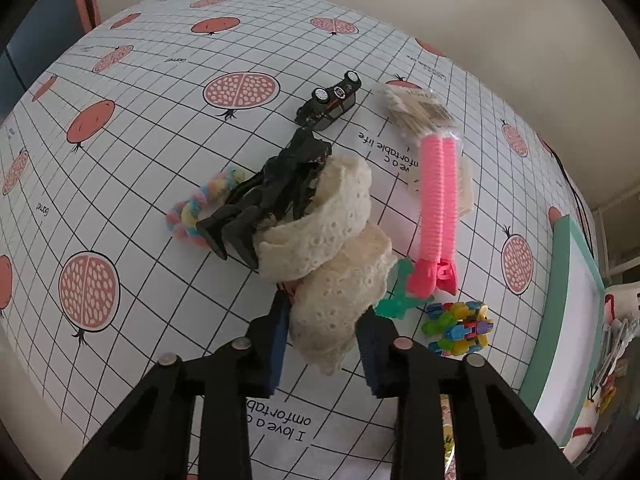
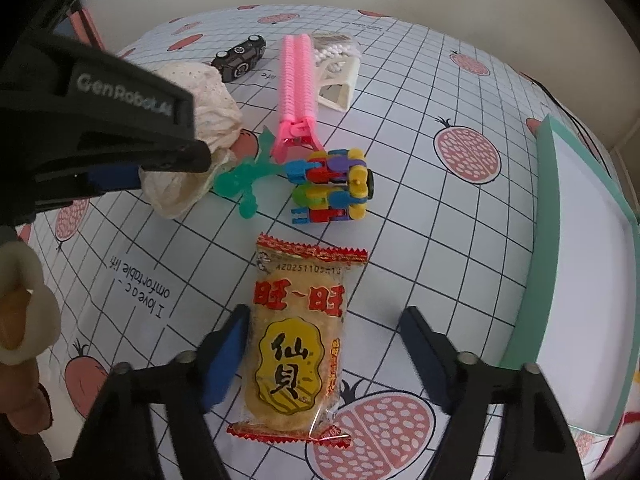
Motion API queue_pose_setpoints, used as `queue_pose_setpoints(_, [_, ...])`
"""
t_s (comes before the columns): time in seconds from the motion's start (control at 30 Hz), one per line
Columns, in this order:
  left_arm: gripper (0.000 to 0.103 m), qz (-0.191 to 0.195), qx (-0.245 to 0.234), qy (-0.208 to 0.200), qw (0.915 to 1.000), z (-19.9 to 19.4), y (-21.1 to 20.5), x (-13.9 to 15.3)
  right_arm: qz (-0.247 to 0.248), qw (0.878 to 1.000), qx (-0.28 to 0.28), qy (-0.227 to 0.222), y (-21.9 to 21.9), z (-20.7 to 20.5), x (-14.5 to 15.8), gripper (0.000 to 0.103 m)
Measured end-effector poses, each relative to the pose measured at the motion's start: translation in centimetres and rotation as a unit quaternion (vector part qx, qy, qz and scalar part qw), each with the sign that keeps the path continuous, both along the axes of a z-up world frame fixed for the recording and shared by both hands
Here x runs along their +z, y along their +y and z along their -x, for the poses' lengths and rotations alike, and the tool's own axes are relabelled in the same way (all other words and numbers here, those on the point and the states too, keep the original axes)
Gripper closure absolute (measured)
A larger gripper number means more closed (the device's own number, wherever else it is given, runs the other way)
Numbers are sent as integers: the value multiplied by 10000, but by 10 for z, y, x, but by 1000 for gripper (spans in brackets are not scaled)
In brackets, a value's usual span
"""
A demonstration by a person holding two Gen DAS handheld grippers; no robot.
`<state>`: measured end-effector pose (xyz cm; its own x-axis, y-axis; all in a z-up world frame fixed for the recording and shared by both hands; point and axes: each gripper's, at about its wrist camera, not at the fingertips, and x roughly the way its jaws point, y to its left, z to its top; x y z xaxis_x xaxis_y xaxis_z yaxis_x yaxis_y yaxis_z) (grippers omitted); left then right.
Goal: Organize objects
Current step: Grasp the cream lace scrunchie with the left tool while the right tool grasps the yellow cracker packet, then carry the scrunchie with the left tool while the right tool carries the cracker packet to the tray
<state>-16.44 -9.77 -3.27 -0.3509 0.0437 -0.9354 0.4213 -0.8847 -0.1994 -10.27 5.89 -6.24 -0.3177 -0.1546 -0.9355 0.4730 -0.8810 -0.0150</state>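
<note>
My left gripper (image 1: 322, 334) is closed around the near end of a cream lace scrunchie (image 1: 332, 248), which also shows in the right wrist view (image 2: 200, 120) beside the left gripper body (image 2: 100, 120). A black hair claw (image 1: 272, 196) lies against the scrunchie's far side. My right gripper (image 2: 324, 344) is open, its fingers either side of a rice cracker packet (image 2: 298, 344) lying on the tablecloth; the left pad looks close to the packet. A pink tube toy (image 2: 298, 92), a green figure (image 2: 240, 184) and a multicoloured block toy (image 2: 332, 184) lie beyond.
A black toy car (image 1: 330, 100), a cotton swab pack (image 1: 416, 108), a pastel hair tie (image 1: 200, 208) and a white stand (image 2: 340, 80) lie on the pomegranate tablecloth (image 1: 140, 140). A white tray with a teal rim (image 2: 580, 260) sits at the right edge.
</note>
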Motion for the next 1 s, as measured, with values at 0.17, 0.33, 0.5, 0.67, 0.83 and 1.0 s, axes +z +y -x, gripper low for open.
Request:
queue_pose_setpoints(0.17, [76,-189,65,113,9997,3,-4,-1,62,10000,-36,-35,3,5,2,51])
queue_pose_setpoints(0.33, [85,-232,158,169,9995,-5,0,-1,83,9999,-67,-73,5,4,5,61])
queue_pose_setpoints(0.5, [91,-263,215,129,9993,-8,-5,-6,102,9999,-76,-95,7,8,6,61])
queue_pose_setpoints(0.67, [92,-214,299,204,9991,-10,-8,-1,151,9998,-101,-109,8,12,5,63])
queue_pose_setpoints(0.83, [92,-199,327,290,9988,-13,-8,3,209,9995,-171,-176,13,16,3,64])
queue_pose_setpoints(1.0, [93,-104,359,449,9983,-18,-8,14,388,9987,-281,-144,19,22,7,64])
